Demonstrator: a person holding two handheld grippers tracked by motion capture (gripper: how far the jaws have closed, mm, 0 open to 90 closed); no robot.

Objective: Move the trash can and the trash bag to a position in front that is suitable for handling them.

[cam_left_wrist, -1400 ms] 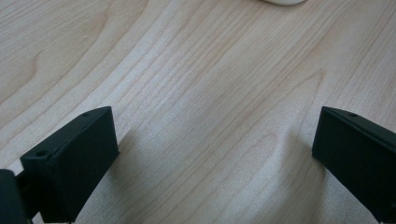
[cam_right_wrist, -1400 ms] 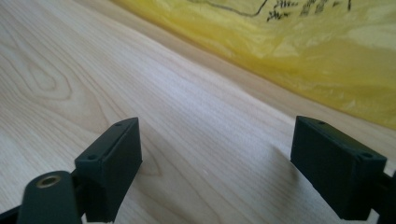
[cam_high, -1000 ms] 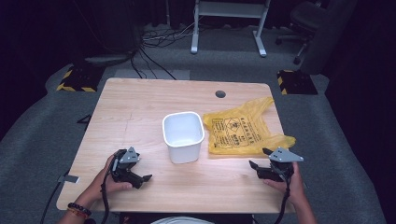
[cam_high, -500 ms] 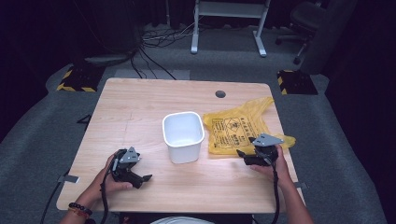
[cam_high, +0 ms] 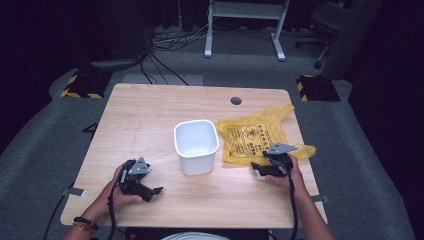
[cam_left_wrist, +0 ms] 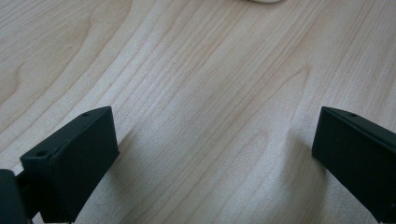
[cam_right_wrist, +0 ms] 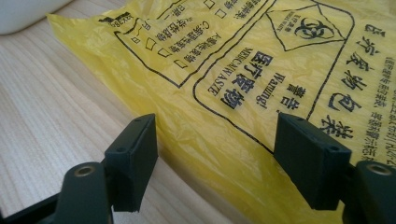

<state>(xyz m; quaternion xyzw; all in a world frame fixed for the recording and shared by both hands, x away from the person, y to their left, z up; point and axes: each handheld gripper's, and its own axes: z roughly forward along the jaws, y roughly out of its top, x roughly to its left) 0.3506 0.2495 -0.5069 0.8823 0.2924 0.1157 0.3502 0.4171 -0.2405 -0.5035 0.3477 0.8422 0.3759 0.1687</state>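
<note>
At the near edge of the wooden bench (cam_high: 150, 115), the left tool (cam_high: 150, 190) lies low on the wood in the person's left hand. Its jaws stand wide apart, and between them is only bare wood grain. The right tool (cam_high: 260, 168) is at the near right side, held in the right hand. It has just been closing a little, but its jaws are still wide. They stand over the near edge of the yellow bag (cam_high: 260, 135); the pads do not press on the plastic, so the bag is not gripped. In the right gripper view the bag (cam_right_wrist: 261, 79) lies flat and wrinkled on the wood, with black print, a biohazard sign and the words "MEDICAL WASTE".

A little farther, near the middle of the bench, stands an upright white bin (cam_high: 196, 146), just beside the left edge of the bag. Behind them, close to the far edge, there is a round cable hole (cam_high: 236, 100). Beyond the bench is grey floor, with a white frame (cam_high: 245, 25) and an office chair (cam_high: 332, 25).
</note>
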